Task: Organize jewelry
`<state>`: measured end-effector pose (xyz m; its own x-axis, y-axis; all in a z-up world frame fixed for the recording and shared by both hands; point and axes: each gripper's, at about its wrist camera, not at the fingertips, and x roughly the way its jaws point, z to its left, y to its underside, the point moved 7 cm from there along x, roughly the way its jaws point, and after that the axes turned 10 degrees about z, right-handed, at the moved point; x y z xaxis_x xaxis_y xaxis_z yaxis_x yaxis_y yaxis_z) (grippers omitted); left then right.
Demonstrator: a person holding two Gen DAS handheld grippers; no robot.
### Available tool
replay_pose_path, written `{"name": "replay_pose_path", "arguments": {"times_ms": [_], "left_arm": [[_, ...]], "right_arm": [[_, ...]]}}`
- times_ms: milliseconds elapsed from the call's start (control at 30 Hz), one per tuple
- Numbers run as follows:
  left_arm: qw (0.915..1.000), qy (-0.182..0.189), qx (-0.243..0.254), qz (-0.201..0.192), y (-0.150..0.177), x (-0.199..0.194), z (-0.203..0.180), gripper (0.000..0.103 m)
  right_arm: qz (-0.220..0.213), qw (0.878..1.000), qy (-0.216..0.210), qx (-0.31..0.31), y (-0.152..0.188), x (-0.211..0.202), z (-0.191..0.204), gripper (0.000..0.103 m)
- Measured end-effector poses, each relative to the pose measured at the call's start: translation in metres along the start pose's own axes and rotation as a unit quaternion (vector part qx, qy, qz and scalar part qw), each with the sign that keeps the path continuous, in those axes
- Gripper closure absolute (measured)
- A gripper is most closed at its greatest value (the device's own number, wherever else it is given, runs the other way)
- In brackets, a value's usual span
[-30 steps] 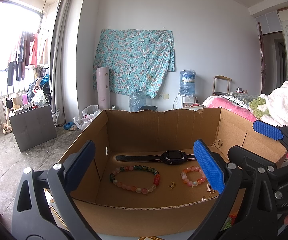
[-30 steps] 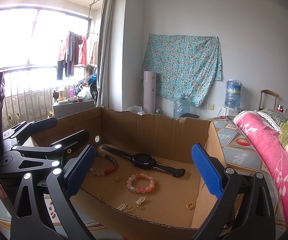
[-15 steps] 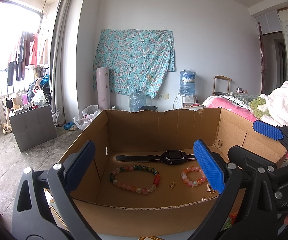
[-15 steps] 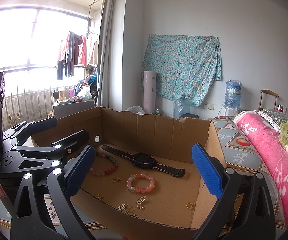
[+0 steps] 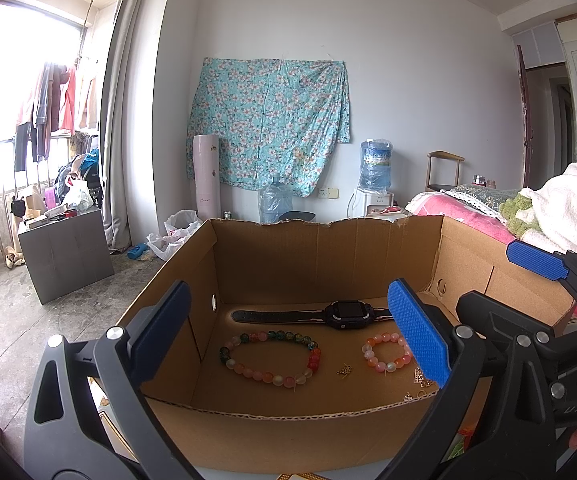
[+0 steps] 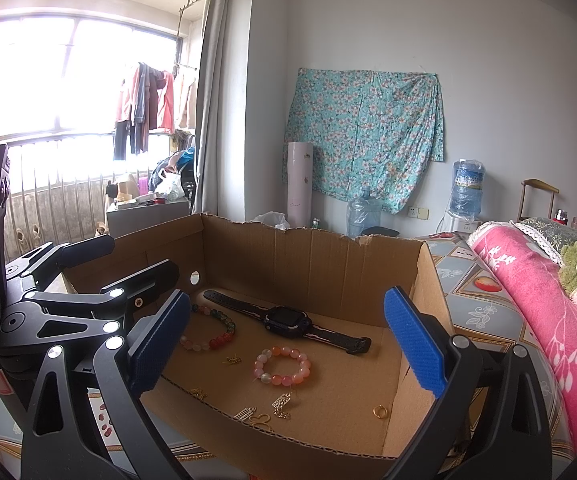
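Note:
An open cardboard box [image 5: 328, 256] [image 6: 312, 256] holds the jewelry. Inside lie a black watch [image 5: 344, 314] [image 6: 288, 320], a large multicolour bead bracelet [image 5: 270, 356] [image 6: 212, 330], a small pink bead bracelet [image 5: 386, 354] [image 6: 282, 366], small gold charms [image 6: 280, 402] and a gold ring [image 6: 379, 411]. My left gripper [image 5: 288, 332] is open and empty just in front of the box's near wall. My right gripper [image 6: 284, 344] is open and empty at the box's near right corner. The right gripper shows in the left view [image 5: 536, 260], the left one in the right view [image 6: 88, 280].
The box stands on a patterned cloth [image 6: 476, 300]. A pink blanket [image 6: 528, 300] and white towel [image 5: 568, 208] lie to the right. A grey cabinet [image 5: 64, 252], water bottles [image 5: 274, 204] and a pink roll [image 5: 206, 176] stand on the floor beyond.

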<state>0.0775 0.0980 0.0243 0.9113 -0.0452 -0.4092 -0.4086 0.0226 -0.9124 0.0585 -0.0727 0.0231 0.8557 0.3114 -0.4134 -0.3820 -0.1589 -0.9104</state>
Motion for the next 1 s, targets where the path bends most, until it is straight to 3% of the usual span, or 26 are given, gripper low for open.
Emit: {"name": "replay_pose_path", "arguments": {"times_ms": [1000], "left_arm": [[1.0,0.0,0.0,0.0,0.001,-0.0008,-0.0006,0.008]], "right_arm": [[0.0,1.0,0.0,0.0,-0.0001,0.0009,-0.0017,0.008]]}}
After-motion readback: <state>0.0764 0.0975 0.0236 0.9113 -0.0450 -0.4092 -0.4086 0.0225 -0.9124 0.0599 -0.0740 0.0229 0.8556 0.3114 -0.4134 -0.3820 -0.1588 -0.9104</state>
